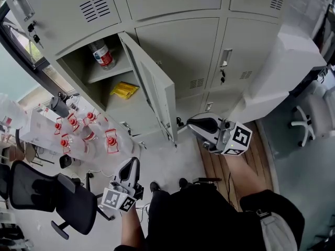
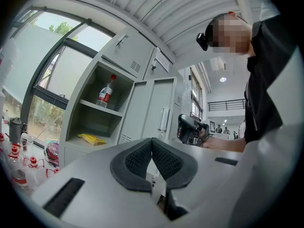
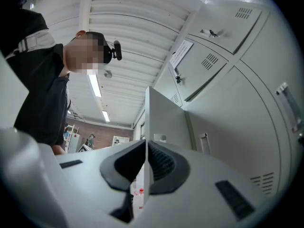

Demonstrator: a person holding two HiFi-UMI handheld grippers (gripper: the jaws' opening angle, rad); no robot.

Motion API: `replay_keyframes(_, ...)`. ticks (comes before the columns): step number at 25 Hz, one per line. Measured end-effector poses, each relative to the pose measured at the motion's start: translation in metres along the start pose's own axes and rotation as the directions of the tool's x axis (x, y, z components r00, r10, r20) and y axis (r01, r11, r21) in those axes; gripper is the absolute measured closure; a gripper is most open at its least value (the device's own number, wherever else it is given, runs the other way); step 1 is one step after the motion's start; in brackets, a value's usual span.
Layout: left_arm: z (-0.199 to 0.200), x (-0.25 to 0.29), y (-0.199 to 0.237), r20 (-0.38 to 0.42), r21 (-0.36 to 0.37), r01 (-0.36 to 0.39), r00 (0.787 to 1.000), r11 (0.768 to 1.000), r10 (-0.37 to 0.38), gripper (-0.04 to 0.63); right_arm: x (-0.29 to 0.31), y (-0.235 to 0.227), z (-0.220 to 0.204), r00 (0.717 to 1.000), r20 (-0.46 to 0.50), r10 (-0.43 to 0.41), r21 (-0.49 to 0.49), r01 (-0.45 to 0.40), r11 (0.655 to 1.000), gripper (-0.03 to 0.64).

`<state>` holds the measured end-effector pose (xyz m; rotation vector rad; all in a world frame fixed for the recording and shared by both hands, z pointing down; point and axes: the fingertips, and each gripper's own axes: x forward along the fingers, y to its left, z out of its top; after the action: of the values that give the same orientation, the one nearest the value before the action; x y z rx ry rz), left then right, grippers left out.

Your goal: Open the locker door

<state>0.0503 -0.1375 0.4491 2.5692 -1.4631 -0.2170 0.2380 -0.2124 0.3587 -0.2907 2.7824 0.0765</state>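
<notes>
The grey locker door (image 1: pixel 152 88) stands swung outward, and its compartment holds a plastic bottle (image 1: pixel 103 55) on the upper shelf and a yellow packet (image 1: pixel 124 90) below. My right gripper (image 1: pixel 189 123) sits at the door's free edge near its lower corner. In the right gripper view the thin door edge (image 3: pixel 161 122) runs between the dark pads (image 3: pixel 161 163), with the right gripper (image 3: pixel 145 148) shut on it. My left gripper (image 1: pixel 133 161) hangs lower left, away from the locker. The left gripper (image 2: pixel 152 144) is shut with nothing in it and faces the open compartment (image 2: pixel 97 115).
Closed locker doors (image 1: pixel 180 51) stand to the right of the open one. Several red-capped bottles (image 1: pixel 84 132) stand on a surface at the left. A black office chair (image 1: pixel 57 197) is at lower left, a white chair (image 1: pixel 306 119) at right, beside a white covered block (image 1: pixel 282 72).
</notes>
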Motion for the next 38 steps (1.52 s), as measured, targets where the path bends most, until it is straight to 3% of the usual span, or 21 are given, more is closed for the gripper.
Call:
replay_keyframes(9,0.006,-0.003,-0.002,0.006,-0.001,0.069,0.998,0.998,-0.069,0.580,0.011,0.039,-0.025,0.985,-0.130,-0.110,-0.060,0.103,0.993,0.603)
replay_keyframes(22,0.018,-0.069,0.012,0.013,-0.020,0.167,0.986,0.986,-0.167,0.580,0.048,0.114,-0.057,0.950,-0.193,-0.244,-0.032,0.242,0.970,0.604)
replay_keyframes(32,0.010,-0.123,0.014,0.003,-0.057,0.234,0.972,0.971,-0.234,0.580,0.087,0.198,-0.103,0.951,-0.220,-0.219,0.070,0.239,0.968,0.604)
replay_keyframes(38,-0.001,-0.153,0.020,0.002,-0.082,0.230,0.973,0.970,-0.231,0.580,0.091,0.225,-0.126,0.946,-0.238,-0.220,0.124,0.254,0.959,0.605)
